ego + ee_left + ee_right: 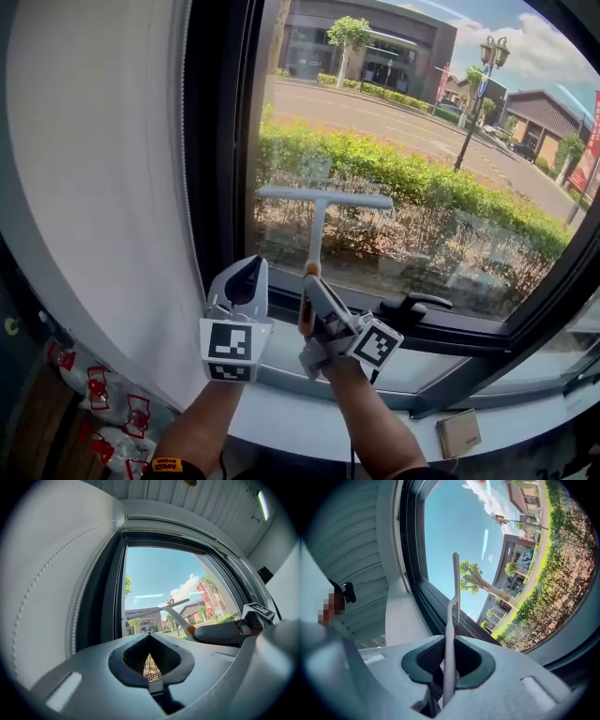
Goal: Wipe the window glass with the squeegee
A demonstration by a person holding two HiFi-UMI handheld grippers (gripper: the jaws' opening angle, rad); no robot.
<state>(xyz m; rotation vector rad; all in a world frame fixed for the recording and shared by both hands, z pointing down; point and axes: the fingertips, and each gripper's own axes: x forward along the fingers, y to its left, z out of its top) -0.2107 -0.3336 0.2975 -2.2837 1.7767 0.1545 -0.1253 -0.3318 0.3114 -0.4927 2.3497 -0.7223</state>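
Observation:
The squeegee has a white T-shaped blade (323, 197) lying flat against the lower part of the window glass (422, 122), and a white stem that runs down to an orange grip (306, 314). My right gripper (312, 292) is shut on that grip, below the blade. In the right gripper view the handle (449, 667) passes between the jaws and the blade (455, 581) stands edge-on ahead. My left gripper (250, 270) hangs just left of it, shut and holding nothing. In the left gripper view the gripper (149, 638) has its jaws together, with the squeegee (161, 605) beyond.
A dark window frame (220, 141) borders the glass on the left, with a white curtain (103, 187) beside it. A black window handle (412, 304) sits on the lower frame at right. A small tan box (458, 433) lies on the sill. Red-and-white packets (97, 386) lie at lower left.

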